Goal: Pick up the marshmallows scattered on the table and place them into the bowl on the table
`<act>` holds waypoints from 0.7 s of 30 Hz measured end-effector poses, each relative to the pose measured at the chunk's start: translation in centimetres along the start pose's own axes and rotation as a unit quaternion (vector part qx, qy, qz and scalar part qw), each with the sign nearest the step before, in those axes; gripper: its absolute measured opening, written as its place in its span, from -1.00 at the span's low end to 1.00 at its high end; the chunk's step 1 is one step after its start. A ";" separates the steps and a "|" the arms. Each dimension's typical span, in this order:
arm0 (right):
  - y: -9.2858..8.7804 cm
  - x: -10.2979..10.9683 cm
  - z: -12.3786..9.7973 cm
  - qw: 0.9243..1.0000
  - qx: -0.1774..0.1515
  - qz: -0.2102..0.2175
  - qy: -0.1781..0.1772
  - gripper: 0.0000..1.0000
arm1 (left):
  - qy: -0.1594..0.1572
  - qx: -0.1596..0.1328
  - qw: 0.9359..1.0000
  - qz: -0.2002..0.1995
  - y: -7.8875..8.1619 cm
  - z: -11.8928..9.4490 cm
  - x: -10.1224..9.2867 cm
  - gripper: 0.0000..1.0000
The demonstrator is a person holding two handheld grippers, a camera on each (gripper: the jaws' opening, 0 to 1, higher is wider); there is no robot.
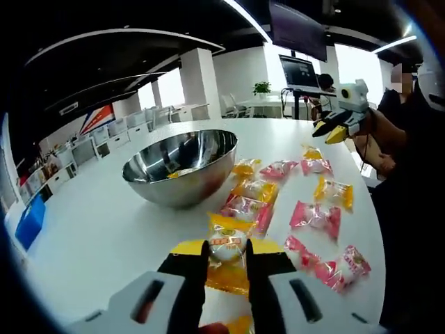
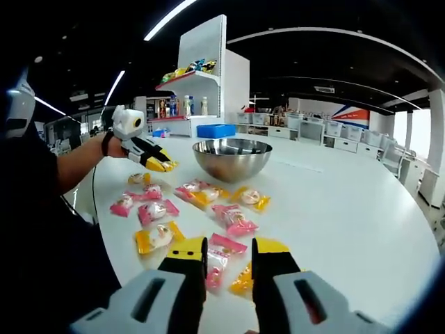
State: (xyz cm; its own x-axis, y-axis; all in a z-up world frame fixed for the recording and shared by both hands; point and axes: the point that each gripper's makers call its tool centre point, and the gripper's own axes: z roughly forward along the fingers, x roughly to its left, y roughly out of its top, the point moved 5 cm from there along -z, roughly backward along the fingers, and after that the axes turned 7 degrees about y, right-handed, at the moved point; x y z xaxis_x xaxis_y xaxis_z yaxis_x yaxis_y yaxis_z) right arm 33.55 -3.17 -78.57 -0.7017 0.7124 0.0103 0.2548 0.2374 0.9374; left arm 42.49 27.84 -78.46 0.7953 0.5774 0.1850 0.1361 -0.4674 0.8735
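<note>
Left gripper view is showing your left gripper [image 1: 227, 259] pinching a yellow-wrapped marshmallow [image 1: 227, 249] between its yellow-tipped jaws, the wrapper sticking out above and below the tips. The steel bowl [image 1: 182, 165] is sitting on the white table [image 1: 90, 229] just beyond and to the left, with something yellow already lying inside it. More wrapped marshmallows, pink [image 1: 315, 216] and yellow [image 1: 334, 191], are lying scattered to the right of the bowl. Farther back your right gripper [image 1: 337, 129] is hovering above the table's far edge; you cannot tell from here how its jaws are standing.

In the right gripper view, your right gripper [image 2: 229, 261] is holding its jaws spread with nothing between them, and a pink marshmallow [image 2: 221, 255] and a yellow one are lying on the table seen through the gap. The bowl [image 2: 232, 158] is standing well ahead, with the scattered packets [image 2: 233, 217] between it and you. Your left gripper [image 2: 158, 164] is hanging to the left of the bowl.
</note>
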 end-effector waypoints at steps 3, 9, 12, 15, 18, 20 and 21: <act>0.1 -0.1 -0.2 1.000 0.000 -0.001 -0.001 -0.49 | 0.006 -0.005 1.000 0.004 1.3 0.2 0.5 -0.55; -0.1 0.0 -0.3 1.000 0.005 -0.002 0.001 -0.50 | 0.007 -0.028 1.000 0.007 4.0 0.8 1.7 -0.55; -0.1 0.0 -0.3 1.000 0.004 -0.001 0.002 -0.50 | 0.008 -0.034 0.999 0.011 4.9 1.4 2.5 -0.55; -0.2 -0.1 -0.4 1.000 0.005 0.000 0.001 -0.50 | 0.011 -0.037 0.999 0.011 5.5 2.1 2.9 -0.55; -0.3 -0.1 -0.5 1.000 0.005 0.000 0.002 -0.50 | 0.012 -0.039 0.999 0.012 6.1 2.7 3.0 -0.55; -0.3 -0.1 -0.6 1.000 0.005 0.000 0.001 -0.50 | 0.012 -0.041 0.999 0.013 6.4 3.1 3.2 -0.55; -0.3 -0.2 -0.6 1.000 0.005 0.001 0.000 -0.50 | 0.012 -0.041 0.999 0.013 6.5 3.3 3.3 -0.55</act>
State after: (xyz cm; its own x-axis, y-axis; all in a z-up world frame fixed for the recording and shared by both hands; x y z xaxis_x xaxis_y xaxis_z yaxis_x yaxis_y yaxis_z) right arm 33.20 -3.78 -78.67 -0.7020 0.7121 0.0116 0.2625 0.2435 0.9337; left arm 47.95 24.53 -73.64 0.7828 0.5829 0.2180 0.0657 -0.4257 0.9025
